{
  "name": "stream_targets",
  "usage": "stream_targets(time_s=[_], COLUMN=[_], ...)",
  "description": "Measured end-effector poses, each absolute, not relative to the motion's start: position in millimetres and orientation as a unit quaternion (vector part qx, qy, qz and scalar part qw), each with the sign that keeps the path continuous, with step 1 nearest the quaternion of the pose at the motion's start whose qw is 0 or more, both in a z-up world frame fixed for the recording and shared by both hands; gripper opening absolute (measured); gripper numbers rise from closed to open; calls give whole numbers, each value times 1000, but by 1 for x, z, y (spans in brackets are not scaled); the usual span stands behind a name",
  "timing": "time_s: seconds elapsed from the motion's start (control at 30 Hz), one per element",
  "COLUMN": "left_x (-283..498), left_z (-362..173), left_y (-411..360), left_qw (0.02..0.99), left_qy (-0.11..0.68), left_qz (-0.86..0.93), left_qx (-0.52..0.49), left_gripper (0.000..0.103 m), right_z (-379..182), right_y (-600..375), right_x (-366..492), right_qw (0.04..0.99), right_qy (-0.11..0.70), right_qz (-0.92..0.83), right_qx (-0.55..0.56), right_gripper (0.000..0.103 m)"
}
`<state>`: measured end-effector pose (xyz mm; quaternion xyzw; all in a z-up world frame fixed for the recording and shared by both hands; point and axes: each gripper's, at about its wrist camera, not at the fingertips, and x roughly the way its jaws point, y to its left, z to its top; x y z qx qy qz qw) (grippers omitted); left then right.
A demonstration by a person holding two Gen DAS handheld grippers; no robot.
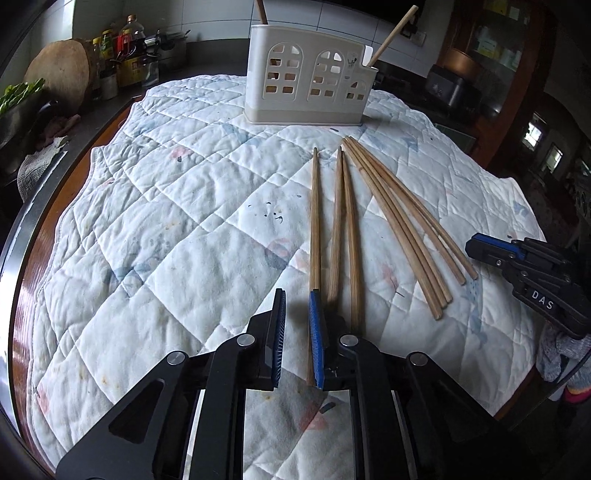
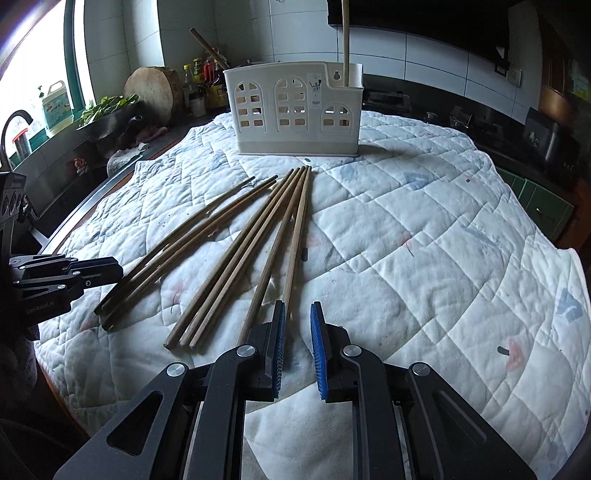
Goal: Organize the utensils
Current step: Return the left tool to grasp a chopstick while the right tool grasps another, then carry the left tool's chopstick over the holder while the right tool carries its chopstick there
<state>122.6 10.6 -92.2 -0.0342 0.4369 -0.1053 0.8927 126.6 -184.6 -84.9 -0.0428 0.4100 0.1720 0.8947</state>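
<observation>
Several wooden chopsticks lie on a white quilted cloth, in front of a cream utensil holder with window cut-outs. The holder has two chopsticks standing in it. My left gripper is open and empty, low over the near ends of the left group of chopsticks. My right gripper is open and empty at the near ends of the right group. The holder stands beyond. Each gripper shows in the other's view, the right one and the left one.
The cloth covers a round table with a wooden rim. A kitchen counter at the left holds bottles, a chopping block, greens and a sink tap. Dark appliances stand at the right.
</observation>
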Motion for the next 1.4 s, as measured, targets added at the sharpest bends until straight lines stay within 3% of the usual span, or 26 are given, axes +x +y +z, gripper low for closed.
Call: stream_targets(time_s=[1.0, 1.1, 1.4], left_x=[114, 115, 108], left_z=[-102, -101, -76], left_y=[-12, -13, -4], left_qw=[894, 896, 909], left_qy=[439, 435, 407], left_qz=[-89, -84, -89], left_qx=[9, 12, -2], left_gripper=[12, 7, 6], right_z=[-100, -101, -70], right_y=[-173, -172, -183], right_x=[132, 131, 122], right_qw=[885, 887, 905], right_qy=[429, 426, 390], right_qz=[169, 165, 159], right_qx=[-62, -65, -57], right_gripper=[15, 11, 7])
